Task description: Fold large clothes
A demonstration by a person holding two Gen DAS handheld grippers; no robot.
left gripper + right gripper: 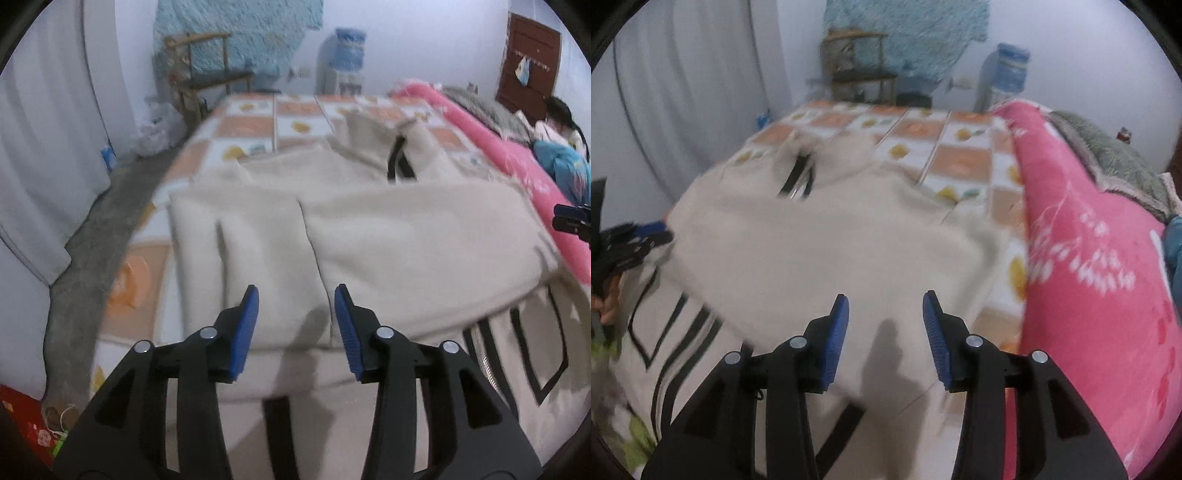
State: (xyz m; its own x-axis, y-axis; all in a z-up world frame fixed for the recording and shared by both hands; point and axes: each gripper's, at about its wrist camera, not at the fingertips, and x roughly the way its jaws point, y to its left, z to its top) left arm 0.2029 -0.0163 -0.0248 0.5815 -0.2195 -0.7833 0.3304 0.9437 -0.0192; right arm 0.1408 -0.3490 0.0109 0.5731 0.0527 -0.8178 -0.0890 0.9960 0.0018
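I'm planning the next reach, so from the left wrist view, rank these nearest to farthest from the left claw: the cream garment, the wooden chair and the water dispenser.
1. Cream garment: on the bed, right below the left claw.
2. Wooden chair: beyond the bed's far end, to the left.
3. Water dispenser: against the back wall, right of the chair. It looks slightly farther, but the two are close.

Garment (388,236) lies spread on bed (258,114), its folded part across the middle and collar end (399,147) toward the far edge; a rolled blanket (491,147) runs along the bed's right side, just beside the garment. Left tongs (296,325) hang over the garment's near left part, right tongs (885,328) over its near right part, close to the blanket, nothing between the jaws of either. Behind the bed, against the wall: chair (207,70) at left, water dispenser (343,62) to its right; floor (110,206) runs along the bed's left side.
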